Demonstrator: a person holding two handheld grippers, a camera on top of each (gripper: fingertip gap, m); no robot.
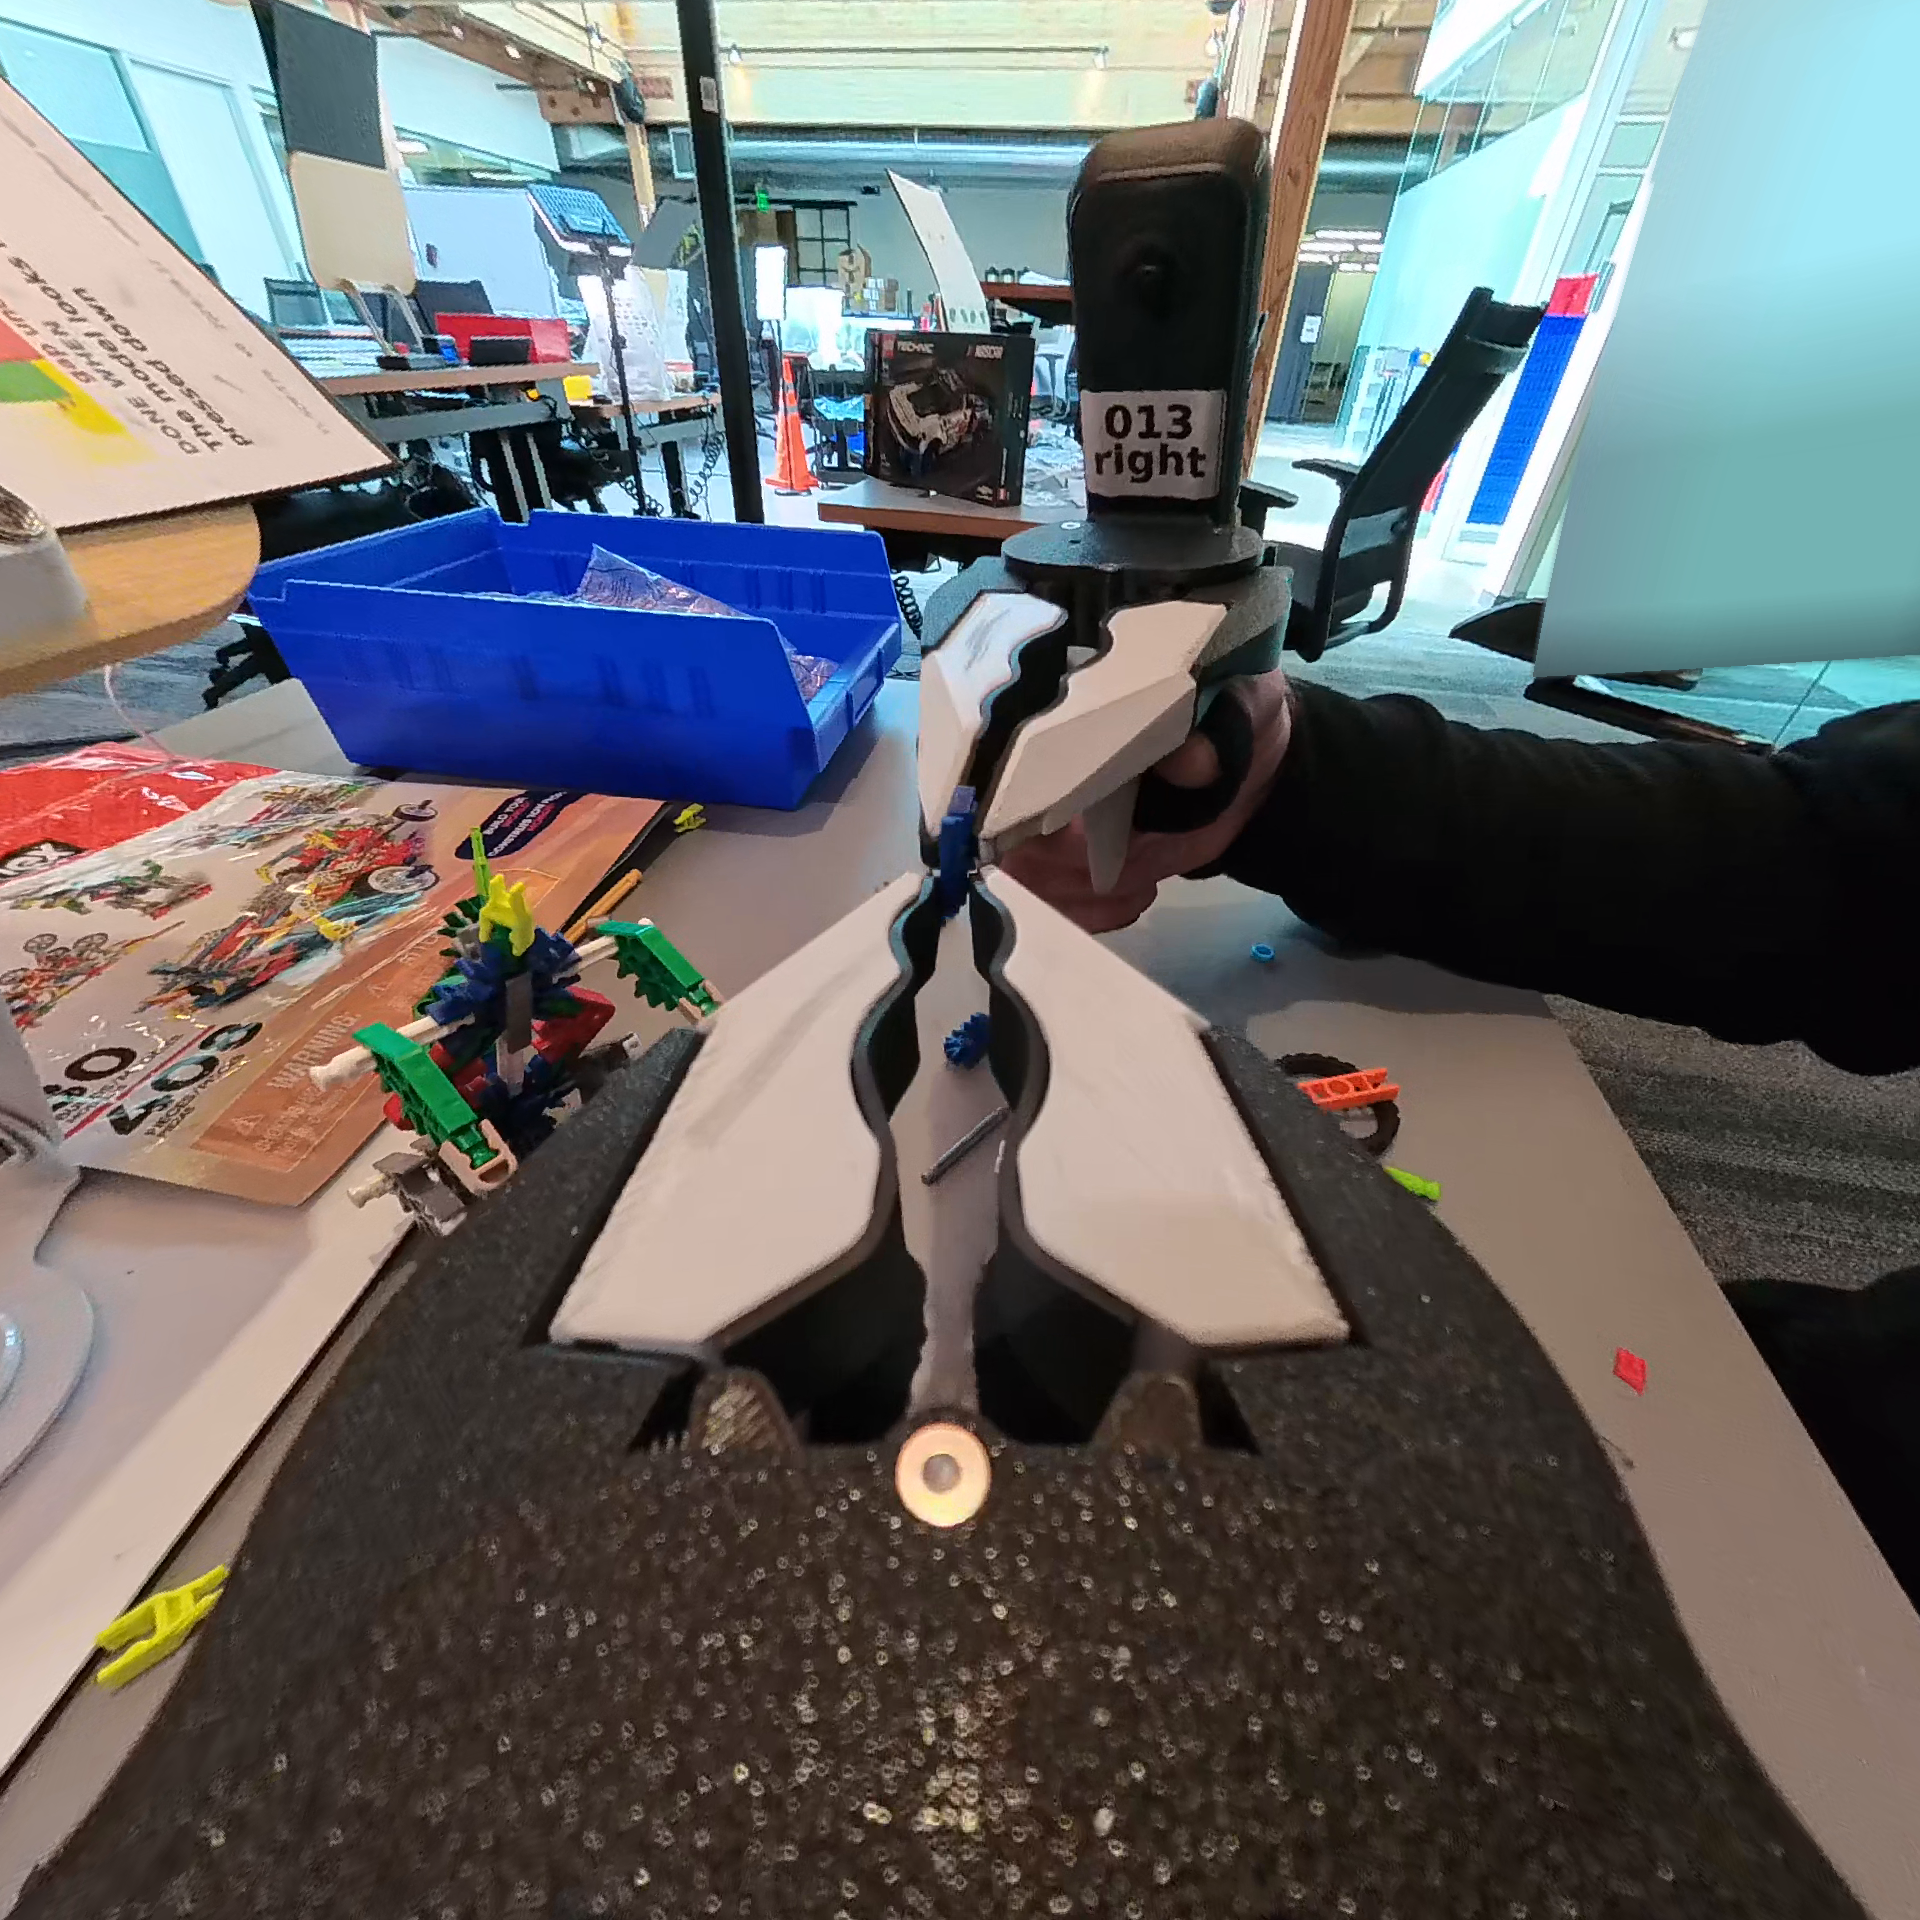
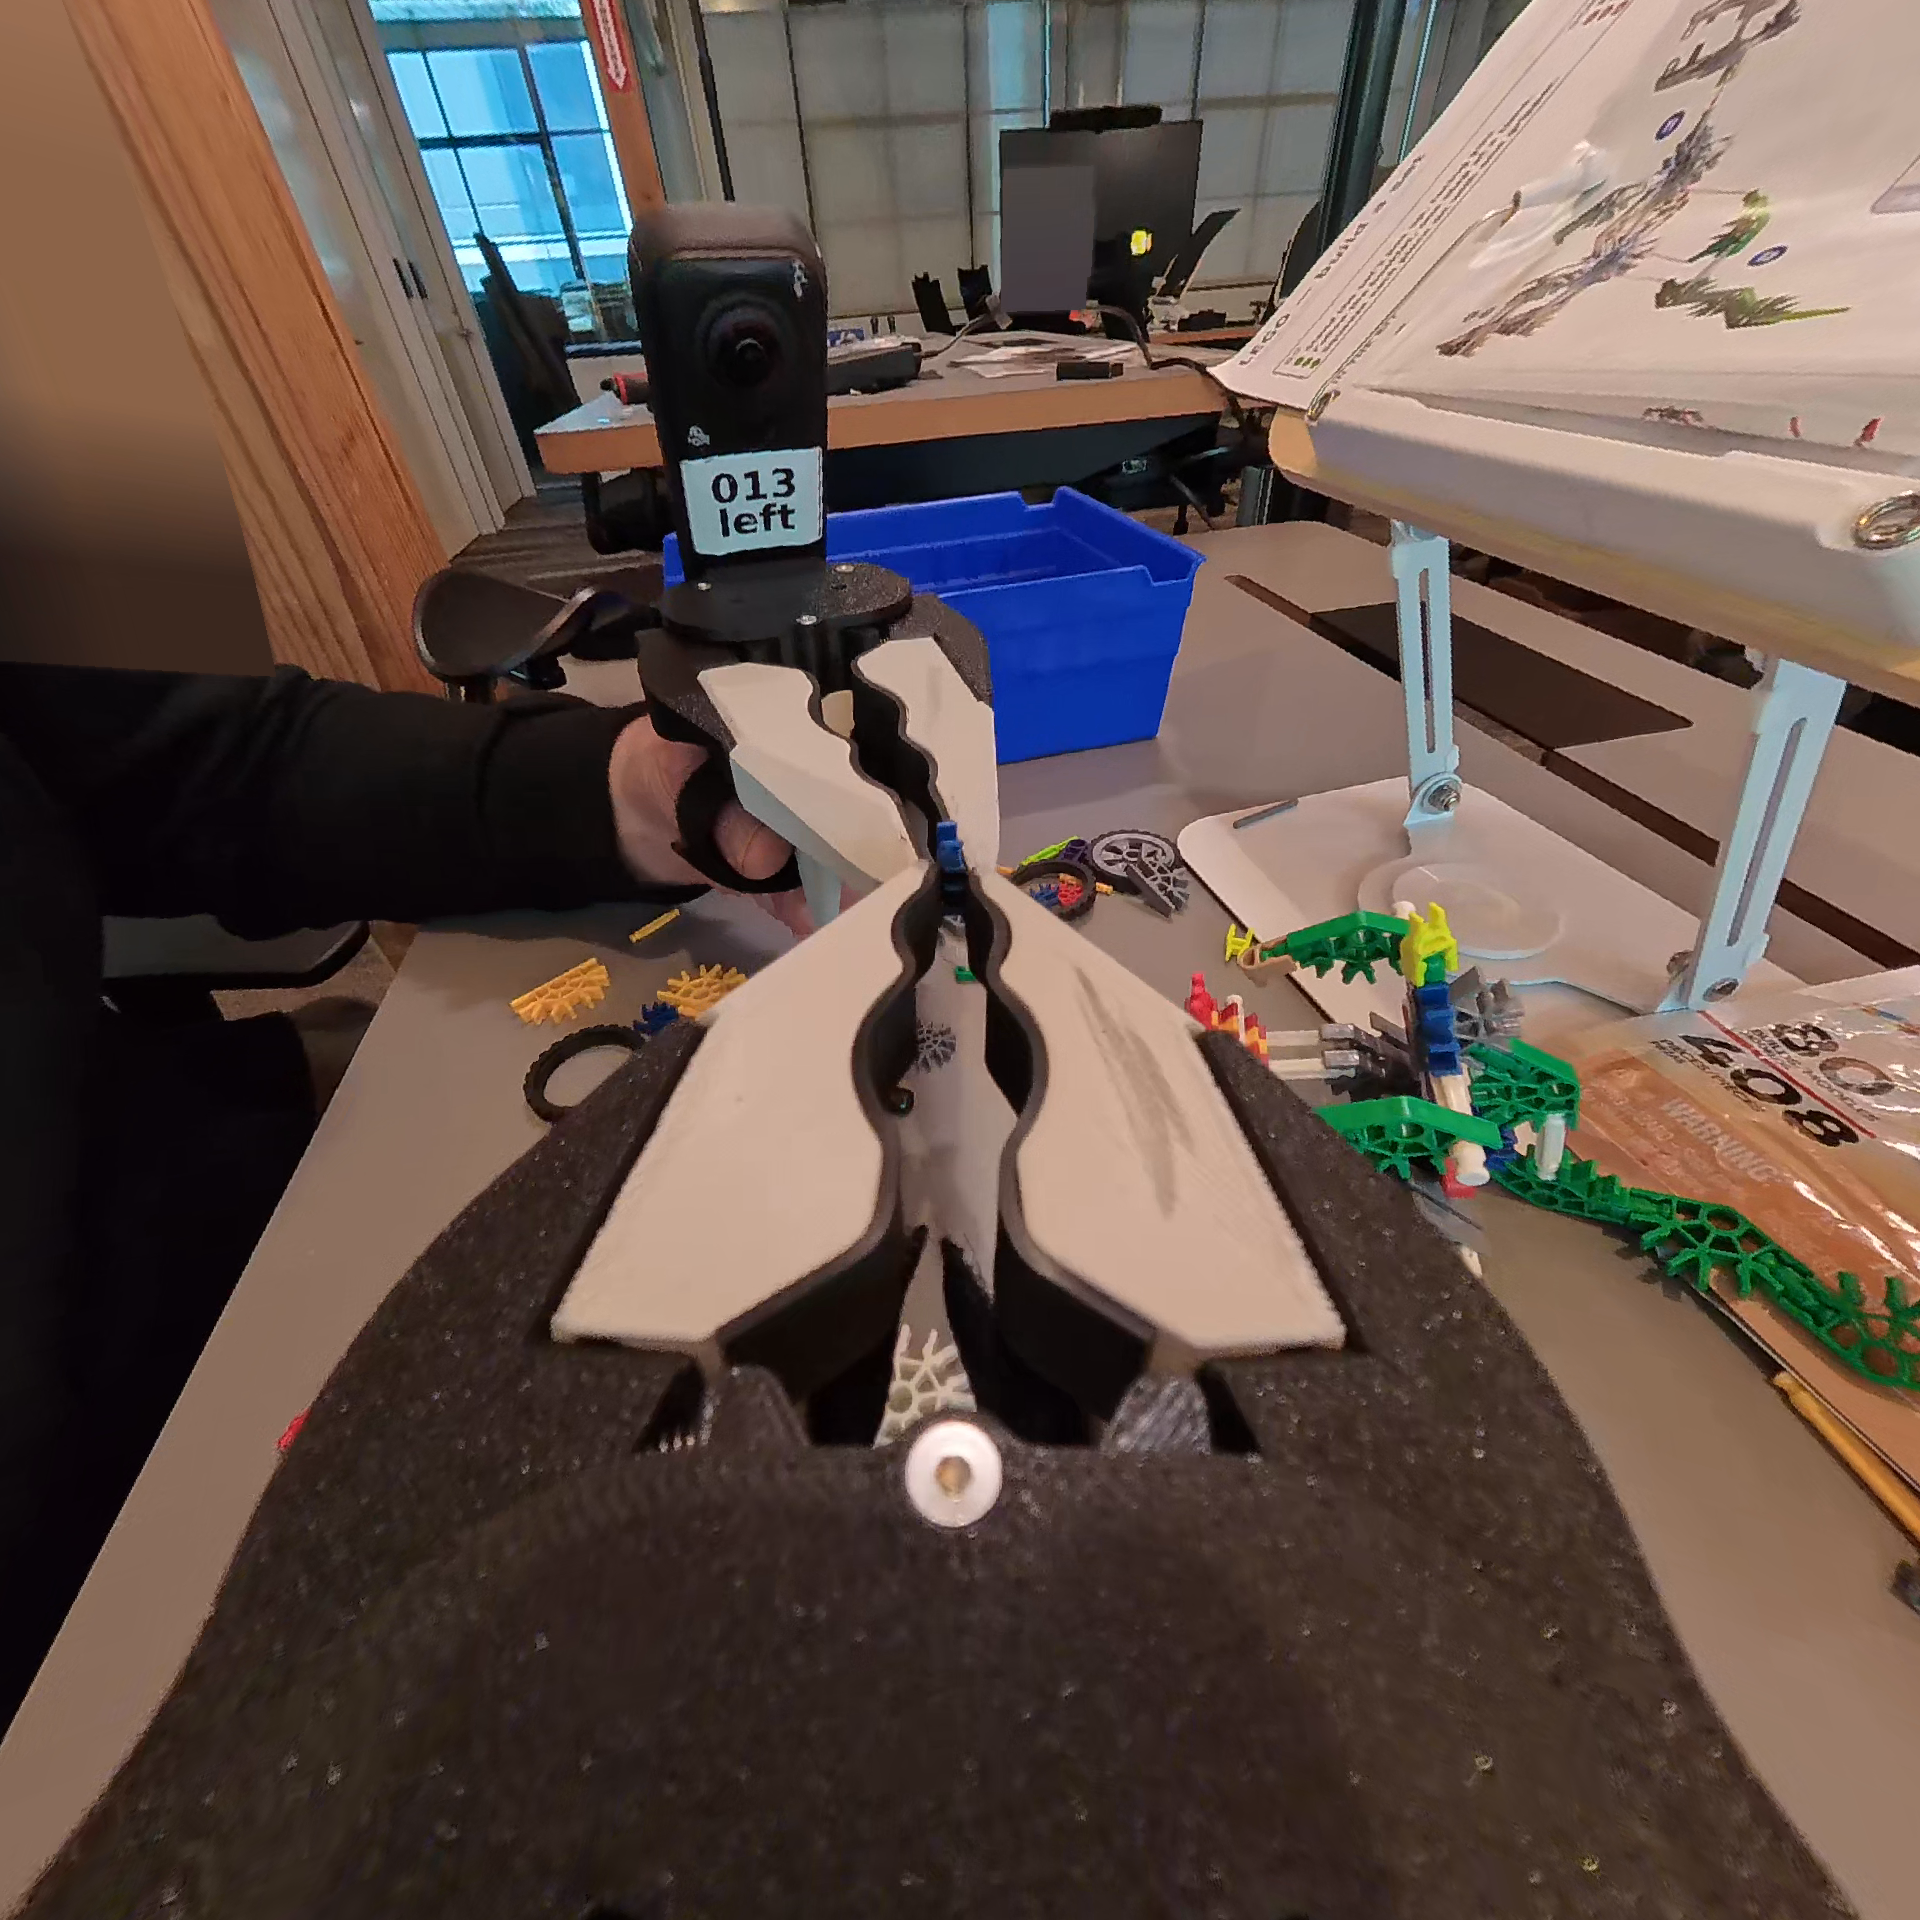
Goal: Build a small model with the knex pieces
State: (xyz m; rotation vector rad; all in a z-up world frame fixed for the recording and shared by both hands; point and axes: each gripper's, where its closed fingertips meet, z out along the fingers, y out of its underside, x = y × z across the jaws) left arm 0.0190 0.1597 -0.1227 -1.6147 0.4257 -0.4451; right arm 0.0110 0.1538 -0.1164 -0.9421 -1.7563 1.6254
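Observation:
My left gripper [image 1: 951,885] and my right gripper [image 2: 948,888] meet tip to tip above the grey table [image 1: 1455,1299]. Both are shut on a small blue toy connector piece [image 1: 956,831], held between them in the air. It also shows in the right wrist view [image 2: 945,844]. The right gripper [image 1: 958,844] faces me in the left wrist view, held by a hand in a black sleeve. The left gripper [image 2: 951,860] faces me in the right wrist view. A colourful rod-and-connector model [image 1: 520,1018] with green, blue, yellow and red parts lies on the table, left of the left gripper, and also shows in the right wrist view [image 2: 1434,1039].
A blue bin [image 1: 561,665] stands behind. A printed parts bag [image 1: 208,935] lies beside the model. An instruction sheet sits on a white stand [image 2: 1558,312]. Loose parts lie about: a blue gear [image 1: 961,1034], a grey rod [image 1: 966,1143], a tyre [image 2: 571,1075], yellow connectors [image 2: 582,987]. My left and right fingertips are right by each other. The blue gear [image 1: 961,1034] is about 15 cm from both grippers' fingertips.

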